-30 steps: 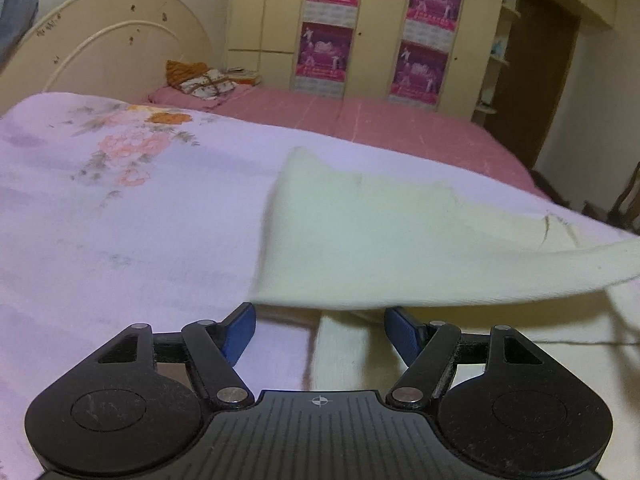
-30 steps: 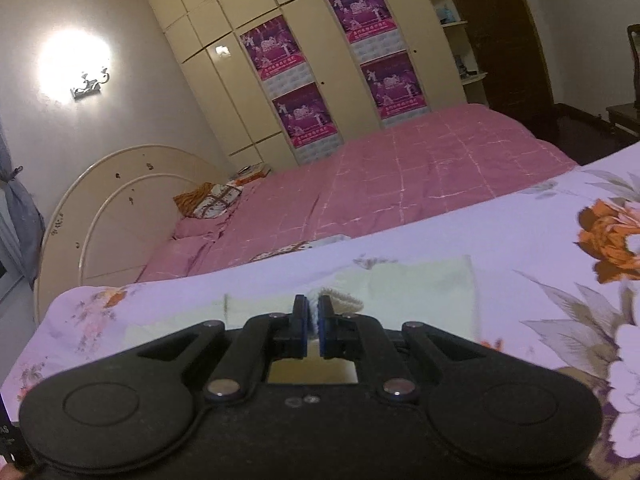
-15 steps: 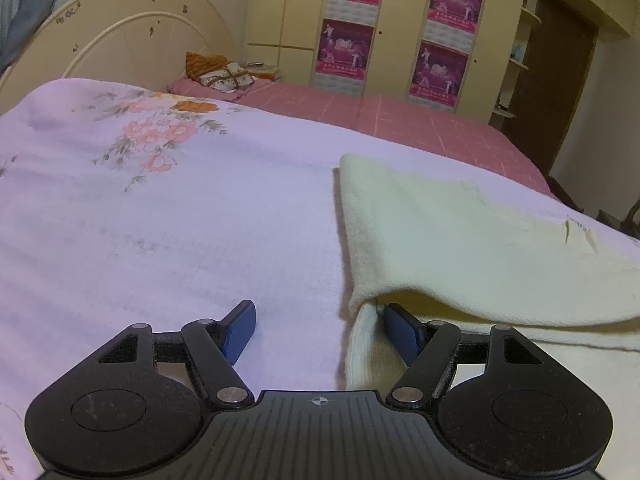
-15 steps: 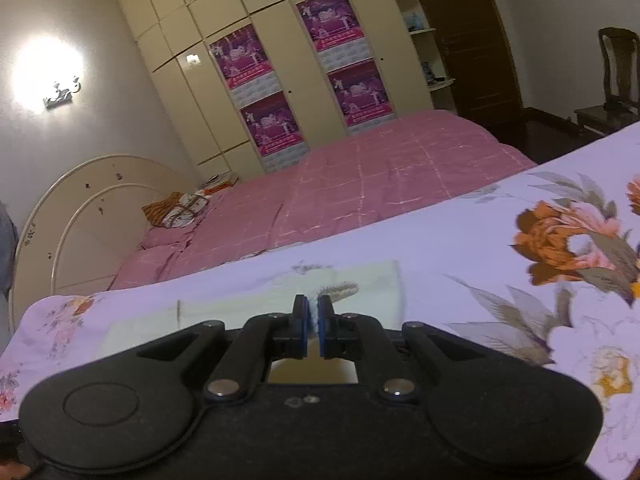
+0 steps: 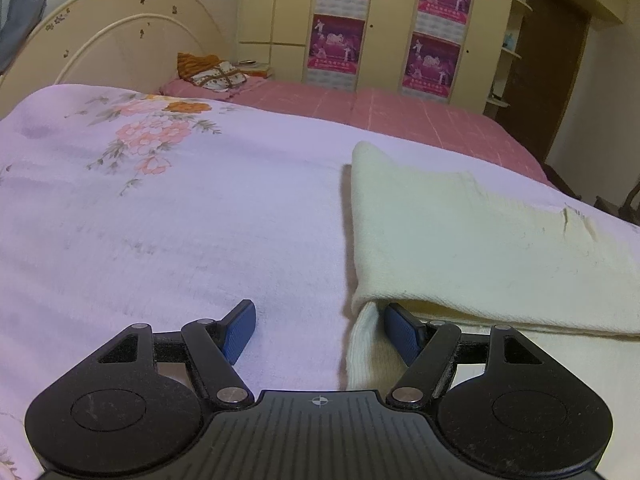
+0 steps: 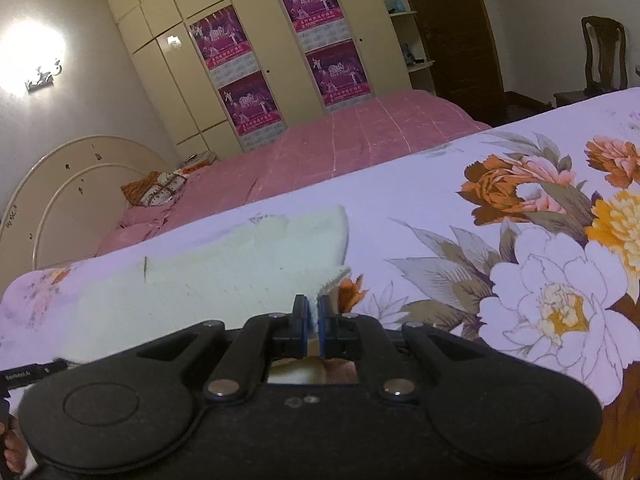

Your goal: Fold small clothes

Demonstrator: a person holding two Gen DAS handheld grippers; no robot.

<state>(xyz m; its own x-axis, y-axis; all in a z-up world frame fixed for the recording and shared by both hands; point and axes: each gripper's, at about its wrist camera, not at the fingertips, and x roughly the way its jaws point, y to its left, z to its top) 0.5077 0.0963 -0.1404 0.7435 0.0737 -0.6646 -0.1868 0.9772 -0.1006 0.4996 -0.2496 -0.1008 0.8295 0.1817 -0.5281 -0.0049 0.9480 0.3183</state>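
Observation:
A cream knitted garment [image 5: 460,240] lies folded over on the lilac floral bedspread [image 5: 160,220]. My left gripper [image 5: 320,328] is open and low over the bedspread. Its right finger sits under the garment's folded left edge; its left finger is over bare bedspread. In the right wrist view the same garment [image 6: 224,276] lies ahead and to the left. My right gripper [image 6: 314,316] is shut on a corner of the garment, with cream knit showing between the pads.
A pink quilt [image 5: 380,112] covers the far half of the bed, with a cream headboard [image 5: 120,48] and pillows [image 5: 212,72] at the left. Wardrobes with posters [image 6: 248,80] stand behind. A wooden chair [image 6: 604,56] is at the far right.
The lifted upper layer of the garment has come down flat over the lower layer. My right gripper moved right and lower with the corner. My left gripper stayed open and shifted left.

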